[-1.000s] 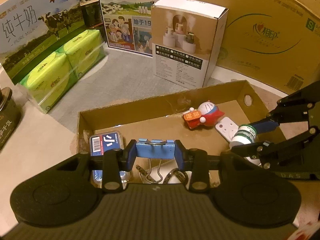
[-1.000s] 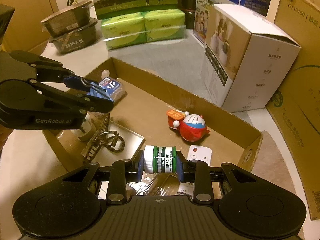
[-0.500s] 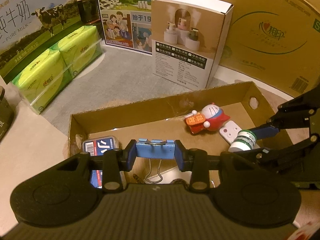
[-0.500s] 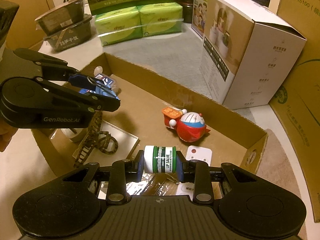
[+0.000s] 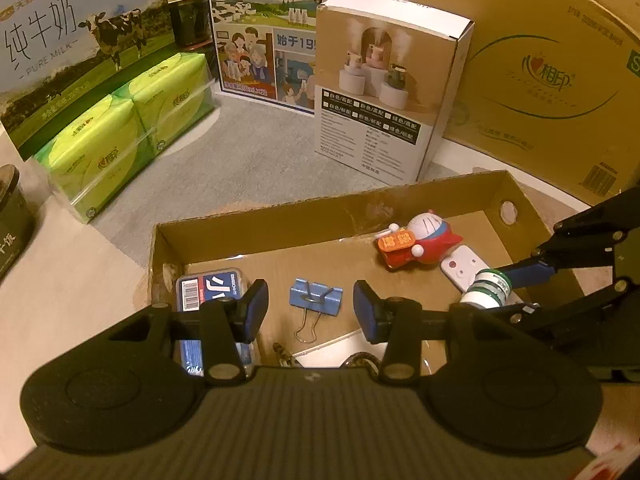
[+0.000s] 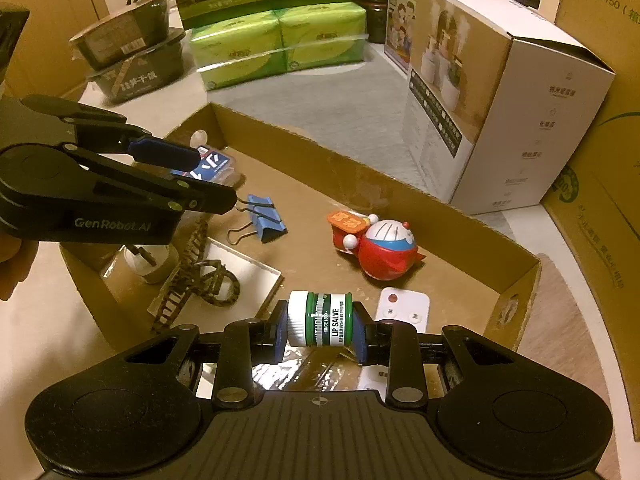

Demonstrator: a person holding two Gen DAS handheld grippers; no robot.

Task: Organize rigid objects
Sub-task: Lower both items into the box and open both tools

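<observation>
While our left gripper [image 5: 308,310] hangs over the shallow cardboard tray [image 5: 280,220], its jaws have just been opening and now stand spread, with nothing pinched between them. And there is the blue binder clip [image 5: 316,297], lying on the tray floor below the gap, clear of both pads, wire handles pointing back toward us. Just left of it we have the small clear case with the blue label [image 5: 208,288], partly covered by our left finger. Over on the far side of the tray, the red and white toy figure [image 5: 420,240] lies on its side, and the white remote [image 5: 460,268] sits right beside it. Our right gripper [image 6: 320,320] is pressed together on the lip salve jar [image 6: 320,318], green band and white cap, held crosswise above the near end of the tray. Below and to its left, the patterned hair claw [image 6: 200,280] sprawls over a flat white card [image 6: 248,276], crowding that corner. Something shiny lies directly under the jar; we cannot tell what. Beyond the tray stand a white product box [image 6: 508,120], green tissue packs [image 6: 280,44], milk cartons [image 5: 280,20] and stacked dark bowls [image 6: 132,52], hemming in the far edge.
</observation>
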